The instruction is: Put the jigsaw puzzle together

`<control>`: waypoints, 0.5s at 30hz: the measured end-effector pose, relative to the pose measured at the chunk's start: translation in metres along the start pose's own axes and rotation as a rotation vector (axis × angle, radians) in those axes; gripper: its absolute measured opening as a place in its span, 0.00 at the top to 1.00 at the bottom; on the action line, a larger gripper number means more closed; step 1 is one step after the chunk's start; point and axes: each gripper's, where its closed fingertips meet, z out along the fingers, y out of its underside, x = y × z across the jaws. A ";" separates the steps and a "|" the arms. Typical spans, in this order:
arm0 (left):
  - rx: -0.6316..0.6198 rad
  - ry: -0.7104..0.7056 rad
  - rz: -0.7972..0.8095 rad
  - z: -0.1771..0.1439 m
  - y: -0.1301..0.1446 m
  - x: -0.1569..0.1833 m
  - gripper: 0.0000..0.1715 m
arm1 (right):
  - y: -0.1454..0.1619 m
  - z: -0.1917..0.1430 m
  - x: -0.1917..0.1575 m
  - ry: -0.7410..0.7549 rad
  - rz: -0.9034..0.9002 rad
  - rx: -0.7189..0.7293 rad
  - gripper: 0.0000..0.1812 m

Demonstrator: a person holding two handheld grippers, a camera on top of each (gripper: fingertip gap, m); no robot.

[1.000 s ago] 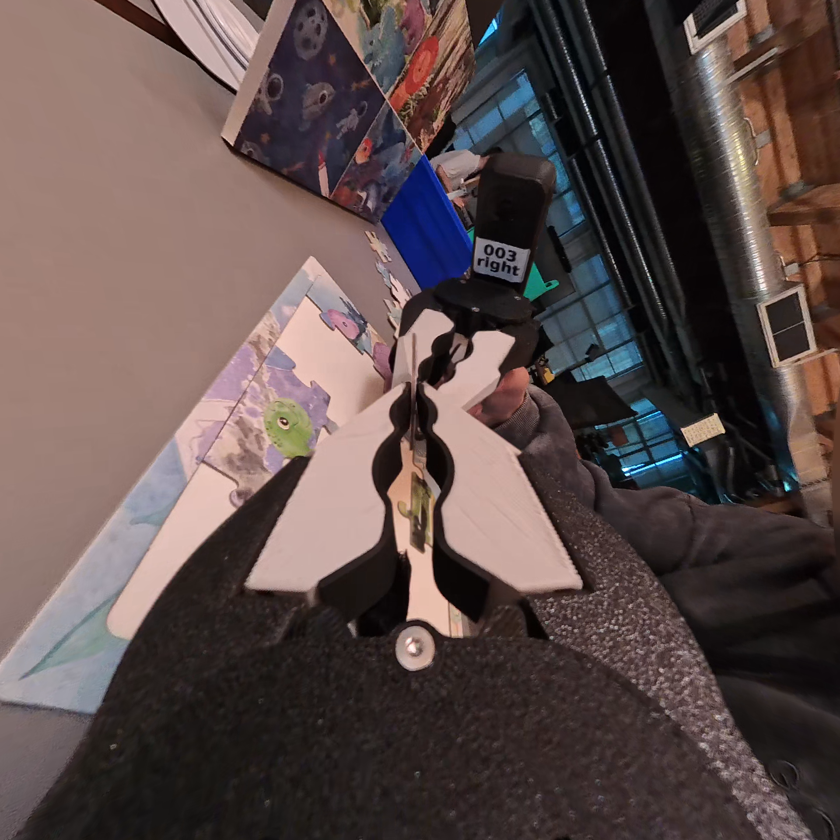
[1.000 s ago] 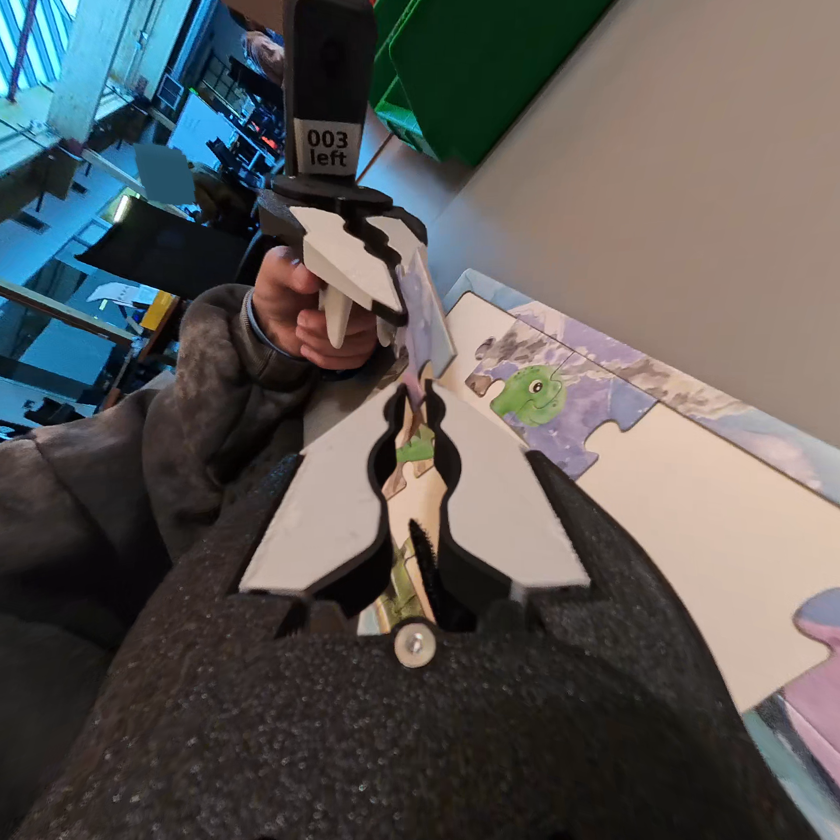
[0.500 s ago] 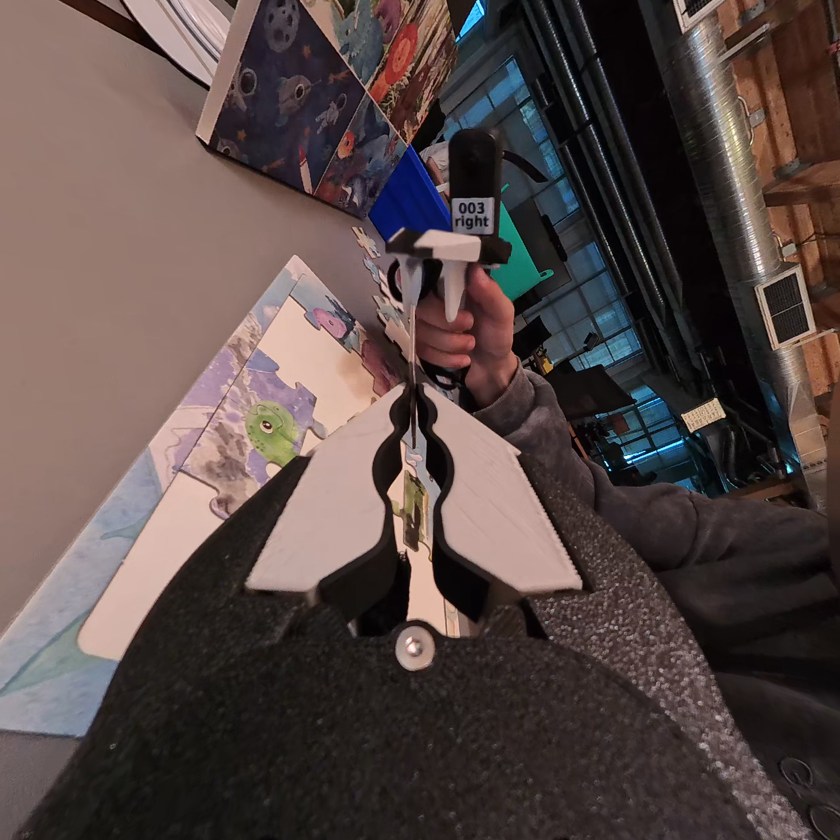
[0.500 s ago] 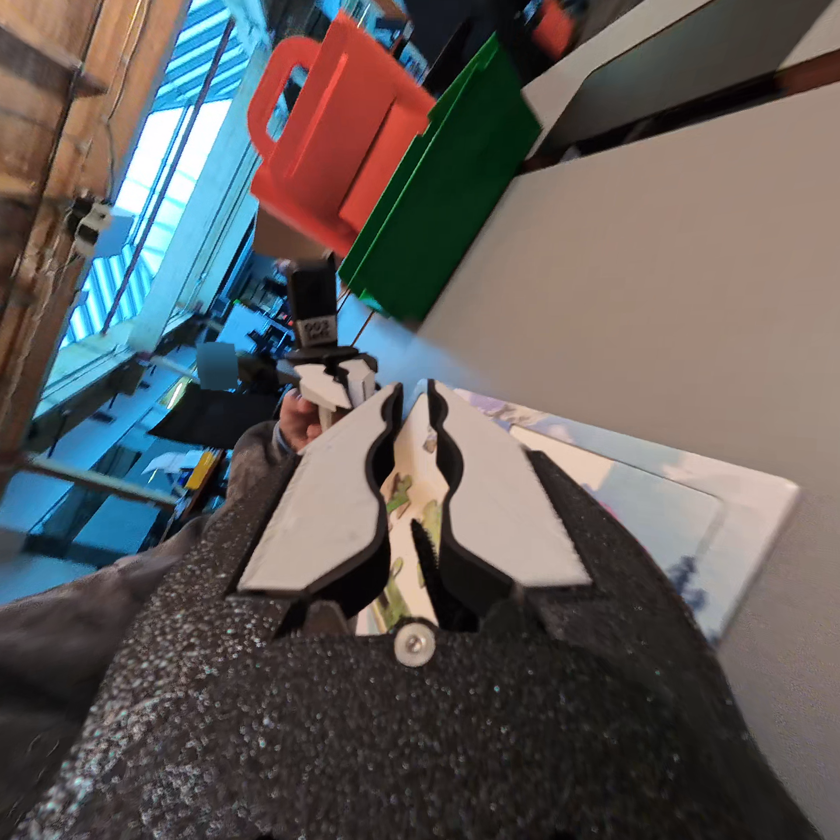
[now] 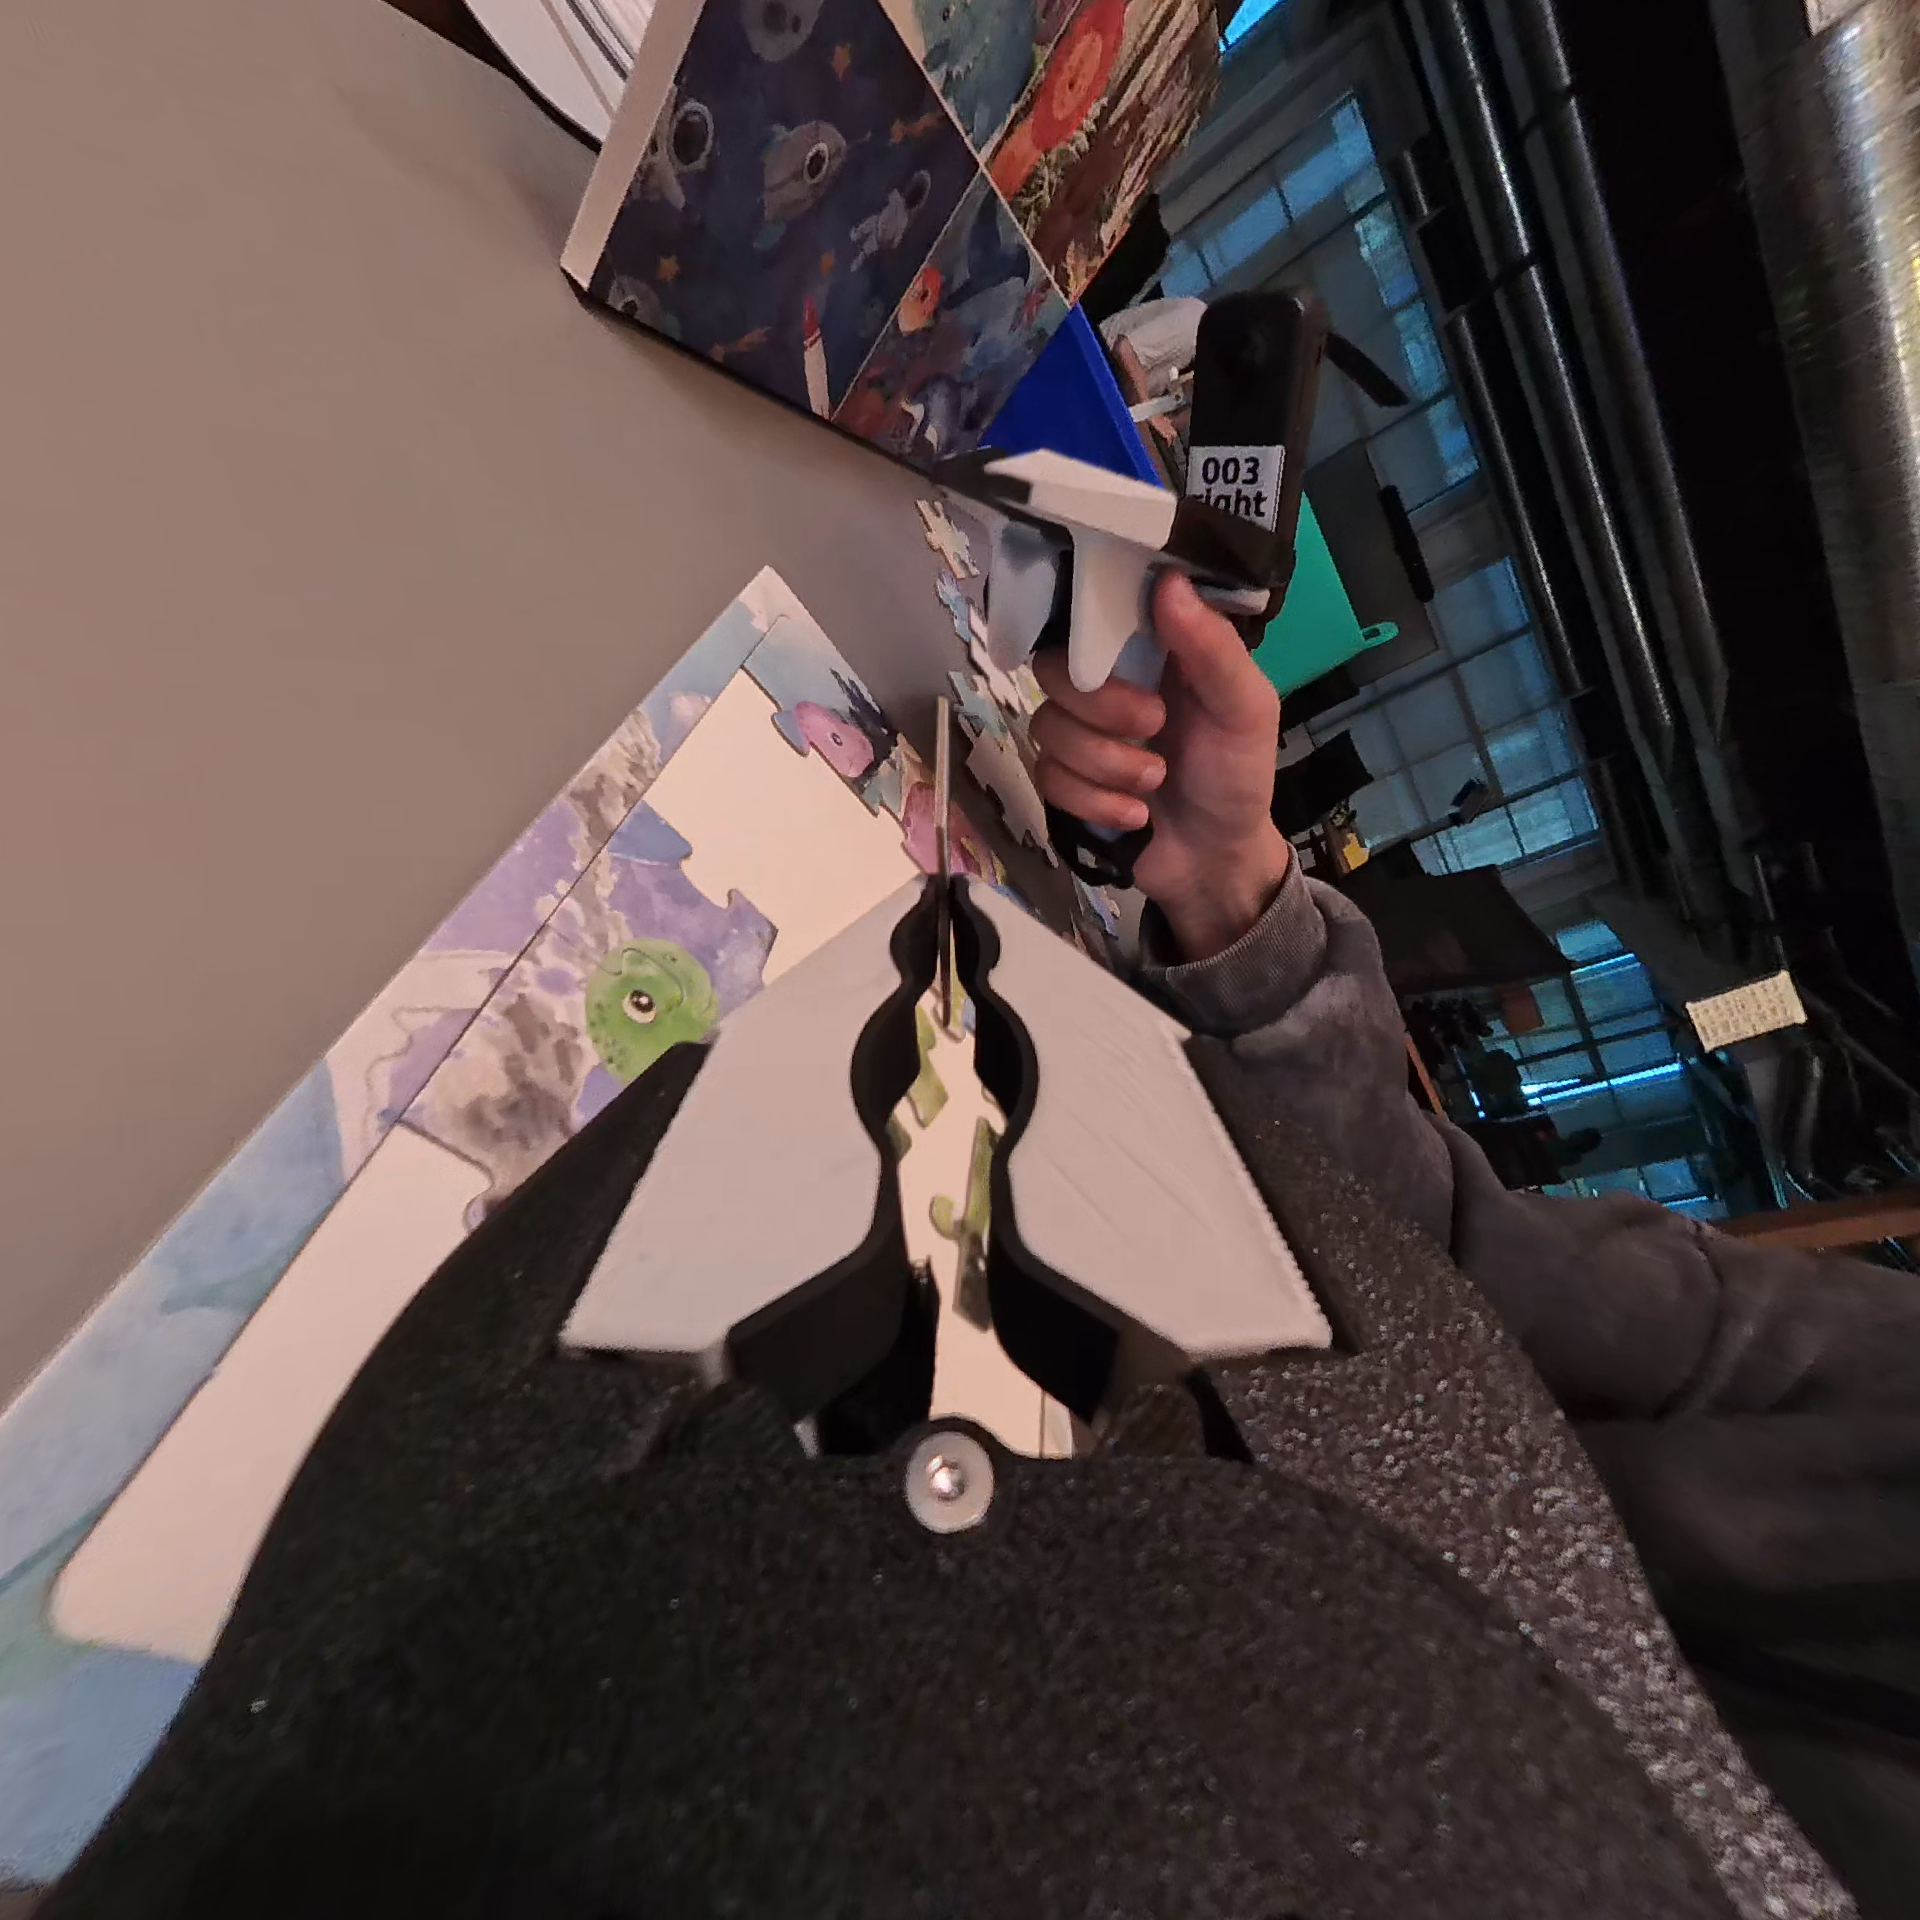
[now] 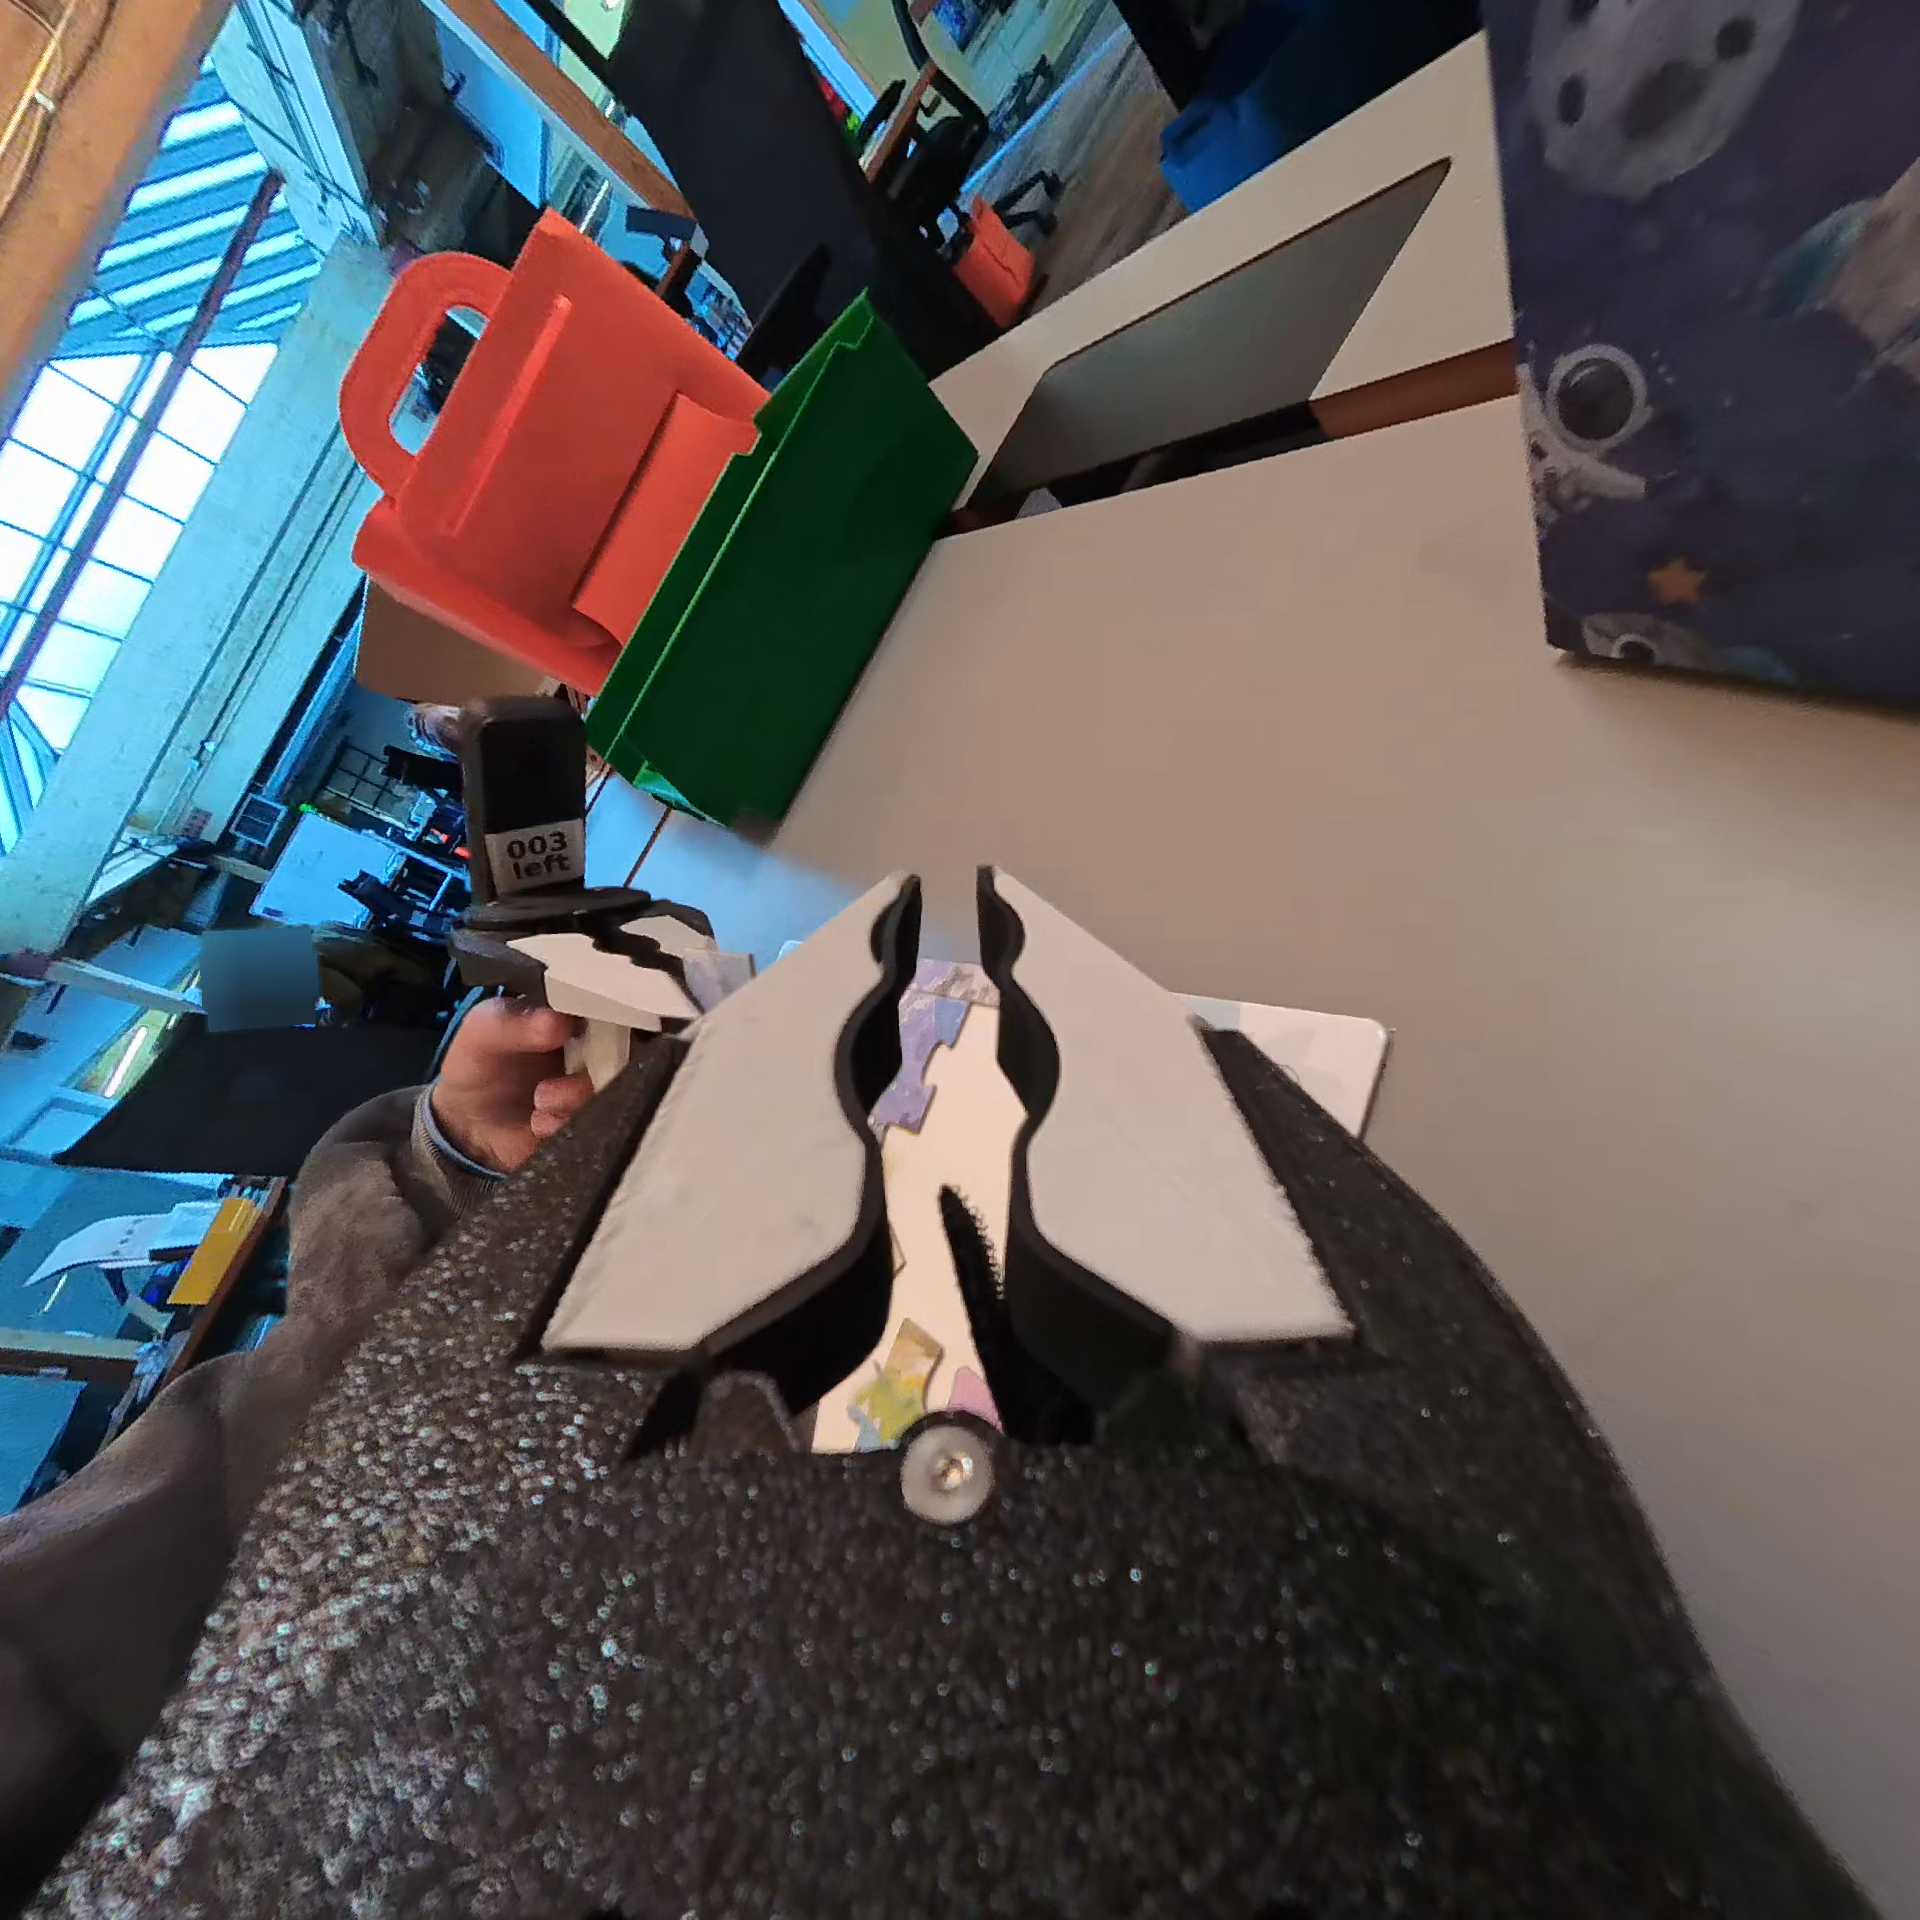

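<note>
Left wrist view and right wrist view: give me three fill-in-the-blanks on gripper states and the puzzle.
1. The left gripper is ___ on a thin cardboard puzzle piece.
2. The right gripper is ___ and holds nothing.
3. The placed purple jigsaw piece in the pale-blue puzzle tray shows a ___ alien.

Missing words: shut; open; green.
</note>
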 end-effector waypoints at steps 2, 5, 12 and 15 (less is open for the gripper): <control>-0.027 -0.029 0.004 0.004 0.004 0.000 0.99 | 0.005 0.002 0.000 0.008 -0.014 -0.025 0.94; -0.062 -0.104 0.072 -0.004 0.014 -0.005 0.99 | 0.012 0.006 0.000 0.025 -0.044 -0.058 0.94; -0.095 -0.049 0.125 -0.014 0.037 0.005 0.99 | 0.026 0.018 -0.013 -0.003 -0.082 -0.127 0.94; -0.099 -0.047 0.168 -0.011 0.036 0.006 0.99 | 0.035 0.026 -0.020 -0.019 -0.098 -0.170 0.94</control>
